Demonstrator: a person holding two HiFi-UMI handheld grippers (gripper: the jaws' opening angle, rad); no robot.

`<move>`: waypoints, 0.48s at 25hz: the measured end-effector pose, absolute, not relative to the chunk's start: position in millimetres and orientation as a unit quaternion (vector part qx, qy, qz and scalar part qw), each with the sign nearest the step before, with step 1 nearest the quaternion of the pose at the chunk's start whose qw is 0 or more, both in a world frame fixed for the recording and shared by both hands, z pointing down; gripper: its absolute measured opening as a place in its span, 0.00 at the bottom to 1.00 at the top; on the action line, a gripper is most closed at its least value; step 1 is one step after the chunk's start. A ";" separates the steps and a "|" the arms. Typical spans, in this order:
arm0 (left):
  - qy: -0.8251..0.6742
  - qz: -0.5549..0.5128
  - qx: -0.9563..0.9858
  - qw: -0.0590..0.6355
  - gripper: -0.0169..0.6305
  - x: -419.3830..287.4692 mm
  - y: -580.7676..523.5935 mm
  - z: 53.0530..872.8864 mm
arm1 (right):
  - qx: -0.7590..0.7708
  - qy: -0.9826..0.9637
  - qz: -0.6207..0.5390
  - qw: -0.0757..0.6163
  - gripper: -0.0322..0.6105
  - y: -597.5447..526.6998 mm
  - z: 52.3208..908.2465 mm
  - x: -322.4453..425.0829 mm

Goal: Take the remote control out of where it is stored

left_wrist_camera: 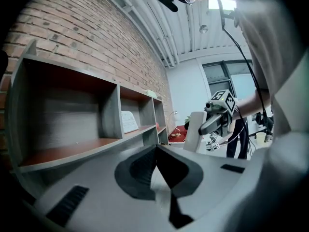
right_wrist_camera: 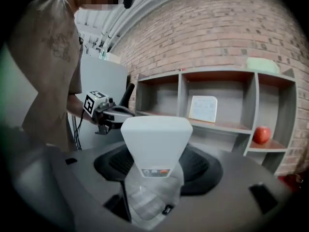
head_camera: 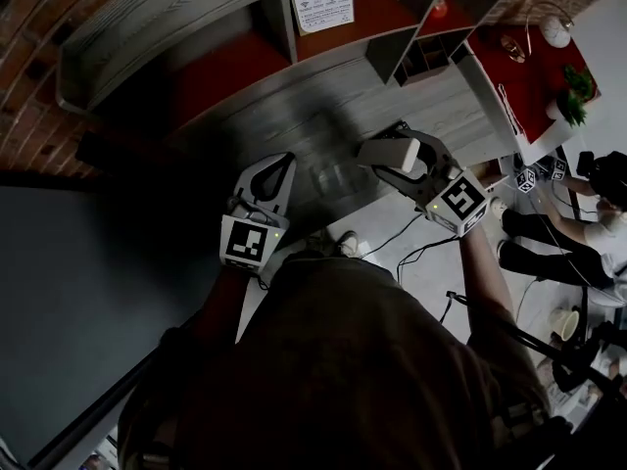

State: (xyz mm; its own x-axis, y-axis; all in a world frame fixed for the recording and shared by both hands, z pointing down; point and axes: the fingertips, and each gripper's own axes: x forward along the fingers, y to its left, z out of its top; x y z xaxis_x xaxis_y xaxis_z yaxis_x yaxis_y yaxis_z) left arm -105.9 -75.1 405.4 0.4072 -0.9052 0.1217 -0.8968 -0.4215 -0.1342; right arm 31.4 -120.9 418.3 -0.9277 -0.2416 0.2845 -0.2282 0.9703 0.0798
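Note:
A white remote control stands upright between the jaws of my right gripper, which is shut on its lower end, where small buttons show. In the head view the remote control is held in the air in front of the shelf unit, clear of the compartments, by my right gripper. My left gripper hangs to its left, jaws closed together and holding nothing. The left gripper view shows the left gripper with its tips meeting, and the remote control off to the right.
The grey shelf unit with red-brown boards stands against a brick wall. It holds a white printed card and a red apple. A red table with a plant lies right. Cables run over the floor, and a seated person's legs show.

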 end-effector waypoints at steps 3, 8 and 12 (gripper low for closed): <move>0.533 -0.100 -0.840 0.022 0.04 -105.9 -85.9 410.6 | 0.152 -0.981 -0.036 0.113 0.51 -118.3 385.4 49.2; 0.532 -0.106 -0.839 0.042 0.04 -107.8 -101.3 399.0 | 0.207 -0.976 -0.040 0.056 0.51 -109.2 347.3 79.2; 0.537 -0.097 -0.836 0.056 0.04 -106.5 -110.6 385.8 | 0.265 -0.963 -0.043 0.026 0.51 -107.7 335.2 107.5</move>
State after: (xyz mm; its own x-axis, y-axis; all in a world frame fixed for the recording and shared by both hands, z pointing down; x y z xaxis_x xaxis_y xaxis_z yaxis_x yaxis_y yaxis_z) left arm -106.5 -110.6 385.8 0.4051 -0.9085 0.1029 -0.8868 -0.4178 -0.1973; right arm 107.5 -107.7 335.2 -0.8587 -0.5117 0.0264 -0.5073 0.8564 0.0961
